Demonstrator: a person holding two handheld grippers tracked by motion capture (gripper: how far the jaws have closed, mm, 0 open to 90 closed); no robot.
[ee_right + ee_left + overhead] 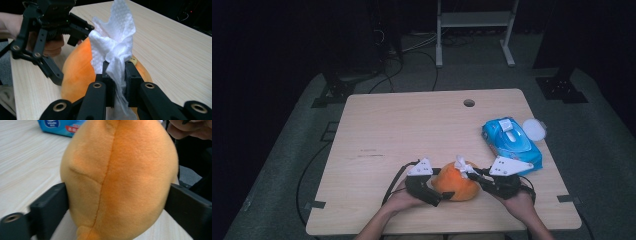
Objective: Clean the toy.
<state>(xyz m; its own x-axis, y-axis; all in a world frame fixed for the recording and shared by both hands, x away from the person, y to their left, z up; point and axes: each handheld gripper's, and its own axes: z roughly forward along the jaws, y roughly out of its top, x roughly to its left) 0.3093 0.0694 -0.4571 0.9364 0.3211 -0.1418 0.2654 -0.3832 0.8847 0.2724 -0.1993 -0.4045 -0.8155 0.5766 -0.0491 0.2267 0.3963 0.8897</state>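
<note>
An orange plush toy [456,184] [120,177] [77,72] lies on the wooden table [412,130] near its front edge. My left gripper [439,192] [117,202] is shut on it from the left, one black jaw pressing each side of its soft body. The same gripper [72,52] appears in the right gripper view, at the toy's far side. My right gripper [473,175] [117,70] is shut on a crumpled white wipe [460,164] [113,32]. The wipe stands up from the jaws, over the top of the toy.
A blue pack of wet wipes [512,142] [60,126] lies at the right of the table, with a round white lid [534,129] beside it. A cable hole [469,103] sits near the far edge. The person's right hand [190,130] is close behind the toy.
</note>
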